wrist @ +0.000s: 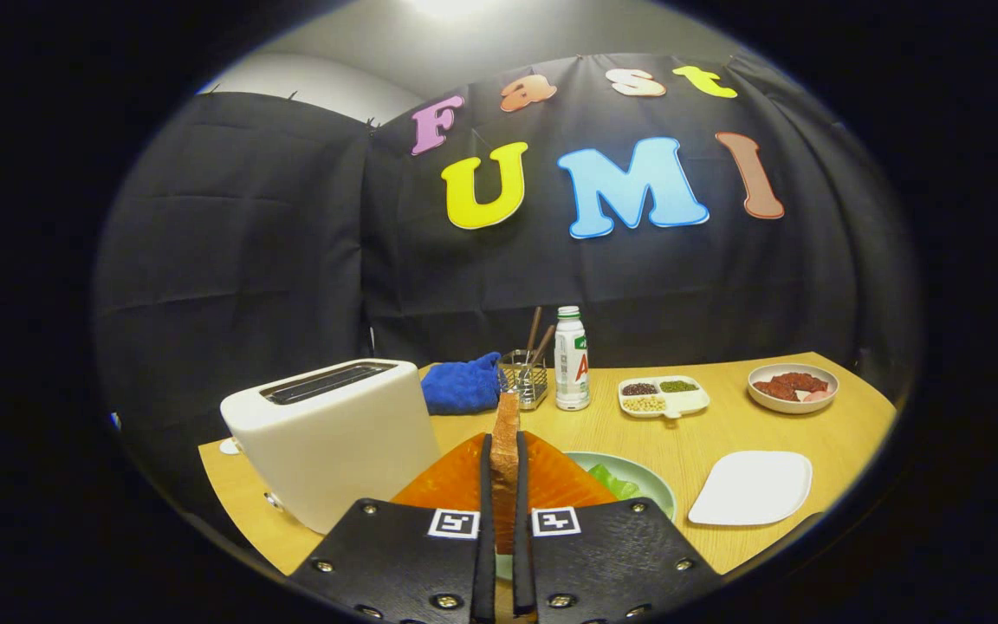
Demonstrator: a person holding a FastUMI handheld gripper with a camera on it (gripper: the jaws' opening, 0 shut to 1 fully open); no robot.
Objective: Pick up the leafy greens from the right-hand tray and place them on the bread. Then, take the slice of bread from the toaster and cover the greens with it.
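In the lower middle of the frame we see the tongs (pixel 503 485) clamped on a slice of bread (pixel 505 442), which stands upright on its edge between the two fingers, with both fingers pressing its sides. The lower part of the slice is hidden between the fingers, so we cannot tell its full shape.

Just left of the tongs stands the white toaster (pixel 334 433) on the wooden tabletop (pixel 707 433). Its slot looks dark, and we cannot make out what is inside.

Behind the fingers lies an orange shape (pixel 456 481); most of it is covered by the tongs, and we cannot say what it is. Right beside it, a pale green plate (pixel 651 485) holds the leafy greens (pixel 616 481), but only a small piece of them shows past the right finger. If there is bread under the greens, it is hidden.

Further right lies an empty white tray (pixel 754 487). In the middle of the frame, near the black wall, we see a blue cloth (pixel 463 383), a wire holder with sticks (pixel 527 377), a bottle (pixel 571 360), a divided dish with grains (pixel 664 396) and a bowl with reddish food (pixel 792 386). These contents are too small to name exactly.
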